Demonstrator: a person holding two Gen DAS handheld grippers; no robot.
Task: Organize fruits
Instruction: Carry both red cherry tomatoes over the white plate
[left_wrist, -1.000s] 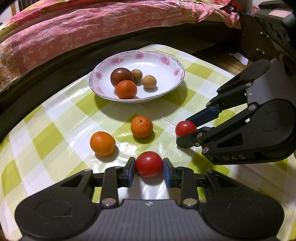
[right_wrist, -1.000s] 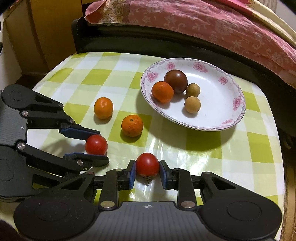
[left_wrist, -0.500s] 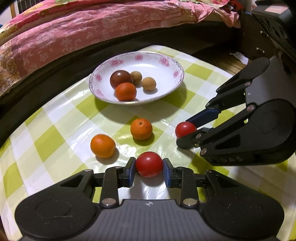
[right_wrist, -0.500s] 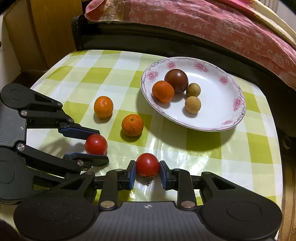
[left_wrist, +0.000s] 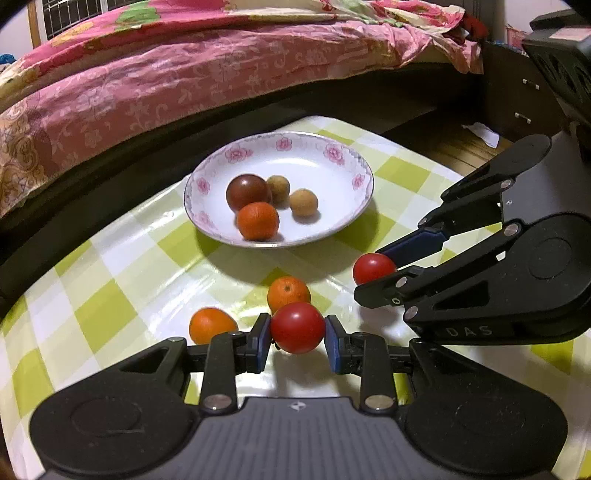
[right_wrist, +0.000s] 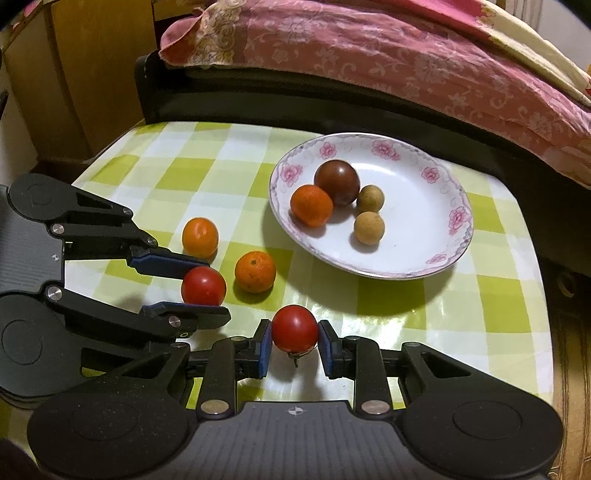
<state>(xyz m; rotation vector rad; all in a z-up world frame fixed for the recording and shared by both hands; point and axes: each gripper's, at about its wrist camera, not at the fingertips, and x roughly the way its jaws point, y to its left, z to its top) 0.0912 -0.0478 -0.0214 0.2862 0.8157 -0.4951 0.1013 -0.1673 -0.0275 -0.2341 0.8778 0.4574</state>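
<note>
Bed with pink quilt (left_wrist: 184, 74), wooden cabinet (right_wrist: 74, 74) showing in the right view only. Checked tablecloth (right_wrist: 207, 173) bearing the floral plate (left_wrist: 332, 155), now lying farther off than a second ago. Left gripper (left_wrist: 297, 328) clamping one red tomato (left_wrist: 297, 327), now raised, overlapping an orange (left_wrist: 286, 290). Right gripper (right_wrist: 294, 329) clamping the other tomato (right_wrist: 294, 328), its stem showing only here.

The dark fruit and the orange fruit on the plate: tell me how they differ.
The dark fruit is deep reddish brown with a smooth, glossy skin; the orange fruit is bright orange with a dull, dimpled peel. The dark fruit looks a little larger. It lies nearer the plate's middle, the orange fruit nearer the rim. Both are round, lie on the plate and touch each other.
</note>
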